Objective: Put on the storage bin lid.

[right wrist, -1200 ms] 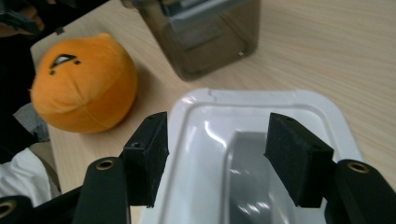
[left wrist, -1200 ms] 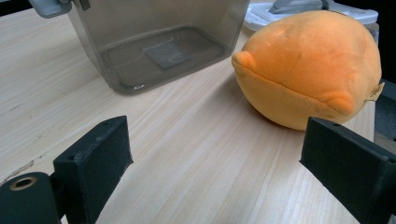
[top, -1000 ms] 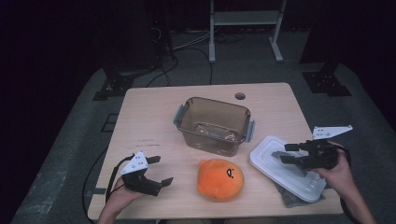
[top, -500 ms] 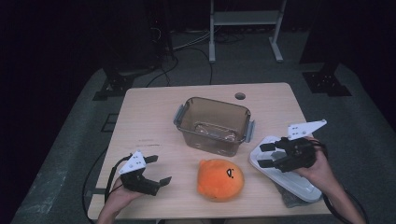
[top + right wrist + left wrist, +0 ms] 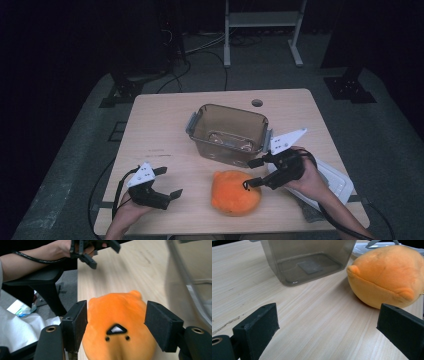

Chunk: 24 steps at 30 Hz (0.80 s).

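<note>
An orange plush toy [image 5: 235,192] lies near the table's front edge, in front of a clear brownish container [image 5: 229,132] that stands upright and looks empty. My right gripper [image 5: 250,174] is open at the toy's right side. In the right gripper view its jaws straddle the plush toy [image 5: 117,340], one on each side of its face. My left gripper [image 5: 170,181] rests open at the front left, apart from the toy. In the left gripper view the plush toy [image 5: 387,275] sits ahead to the right and the container [image 5: 307,262] beyond.
A white lid [image 5: 332,182] lies flat at the front right, under my right hand. A round hole [image 5: 257,103] marks the table's far edge. A chair base [image 5: 47,287] stands off the table's side.
My right gripper has swung left from over the white lid to the plush toy, its jaws now around it. The left gripper has stayed put.
</note>
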{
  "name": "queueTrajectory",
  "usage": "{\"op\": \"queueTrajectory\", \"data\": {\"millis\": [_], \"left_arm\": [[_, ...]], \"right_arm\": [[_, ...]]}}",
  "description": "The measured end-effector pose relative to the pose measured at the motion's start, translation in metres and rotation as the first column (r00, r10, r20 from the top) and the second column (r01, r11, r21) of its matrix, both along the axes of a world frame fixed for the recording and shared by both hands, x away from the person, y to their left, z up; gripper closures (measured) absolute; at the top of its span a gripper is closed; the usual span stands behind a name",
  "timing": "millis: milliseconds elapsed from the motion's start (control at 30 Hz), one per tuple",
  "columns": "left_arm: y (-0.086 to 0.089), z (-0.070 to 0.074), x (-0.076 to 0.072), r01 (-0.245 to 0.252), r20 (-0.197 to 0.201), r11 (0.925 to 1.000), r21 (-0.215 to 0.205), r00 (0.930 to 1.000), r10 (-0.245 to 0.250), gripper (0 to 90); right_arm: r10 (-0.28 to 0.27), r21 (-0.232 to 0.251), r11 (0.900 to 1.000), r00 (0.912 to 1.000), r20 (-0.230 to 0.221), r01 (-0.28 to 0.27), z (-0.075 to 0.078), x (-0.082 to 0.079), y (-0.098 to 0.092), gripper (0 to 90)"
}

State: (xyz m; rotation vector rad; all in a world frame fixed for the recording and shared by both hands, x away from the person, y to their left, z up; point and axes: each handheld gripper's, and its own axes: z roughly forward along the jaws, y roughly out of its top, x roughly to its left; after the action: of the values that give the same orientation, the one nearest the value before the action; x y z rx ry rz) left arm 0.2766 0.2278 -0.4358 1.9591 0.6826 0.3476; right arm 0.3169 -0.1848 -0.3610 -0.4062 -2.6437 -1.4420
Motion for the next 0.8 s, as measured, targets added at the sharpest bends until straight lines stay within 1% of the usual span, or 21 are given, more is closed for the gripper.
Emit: {"op": "queueTrajectory", "data": {"millis": [200,300,333,400,433,500,567,633,767,800], "left_arm": [[0.001,-0.002,-0.001,-0.011,-0.004,0.9999,-0.006,0.9999,0.011,2.9],[0.002,-0.002,-0.001,-0.012,-0.003,0.9999,-0.004,0.9999,0.012,2.9],[0.002,-0.002,-0.001,-0.013,-0.003,0.9999,-0.005,0.9999,0.013,2.9],[0.002,-0.002,-0.001,-0.014,-0.005,0.9999,-0.007,0.9999,0.014,2.9],[0.002,-0.003,-0.001,-0.015,-0.003,0.9999,-0.007,0.9999,0.015,2.9],[0.002,-0.003,-0.001,-0.014,-0.004,0.9999,-0.006,0.9999,0.014,2.9],[0.002,-0.003,-0.001,-0.015,-0.005,0.9999,-0.006,0.9999,0.015,2.9],[0.002,-0.003,-0.002,-0.011,-0.004,0.9999,-0.007,0.9999,0.011,2.9],[0.001,-0.003,-0.002,-0.009,-0.005,0.9999,-0.006,0.9999,0.009,2.9],[0.001,-0.003,-0.002,-0.009,-0.005,0.9999,-0.006,0.9999,0.009,2.9]], "right_arm": [[0.040,-0.038,0.998,0.9991,-0.013,-0.041,-0.011,0.003,0.023,34.5],[0.050,-0.045,0.998,0.9985,-0.022,-0.051,-0.014,0.005,0.029,34.7],[0.057,-0.053,0.997,0.9982,-0.017,-0.058,-0.017,0.006,0.033,35.2],[0.065,-0.064,0.996,0.9975,-0.028,-0.067,-0.021,0.007,0.039,36.3],[0.068,-0.072,0.995,0.9975,-0.022,-0.069,-0.023,0.008,0.041,36.3],[0.066,-0.073,0.995,0.9972,-0.035,-0.068,-0.027,0.009,0.044,36.8],[0.062,-0.089,0.994,0.9976,-0.030,-0.064,-0.030,0.011,0.046,37.8],[0.054,-0.099,0.993,0.9980,-0.032,-0.057,-0.033,0.012,0.048,43.9],[0.034,-0.100,0.994,0.9989,-0.033,-0.037,-0.035,0.012,0.051,48.9],[0.034,-0.100,0.994,0.9989,-0.033,-0.037,-0.035,0.012,0.051,48.9]]}}
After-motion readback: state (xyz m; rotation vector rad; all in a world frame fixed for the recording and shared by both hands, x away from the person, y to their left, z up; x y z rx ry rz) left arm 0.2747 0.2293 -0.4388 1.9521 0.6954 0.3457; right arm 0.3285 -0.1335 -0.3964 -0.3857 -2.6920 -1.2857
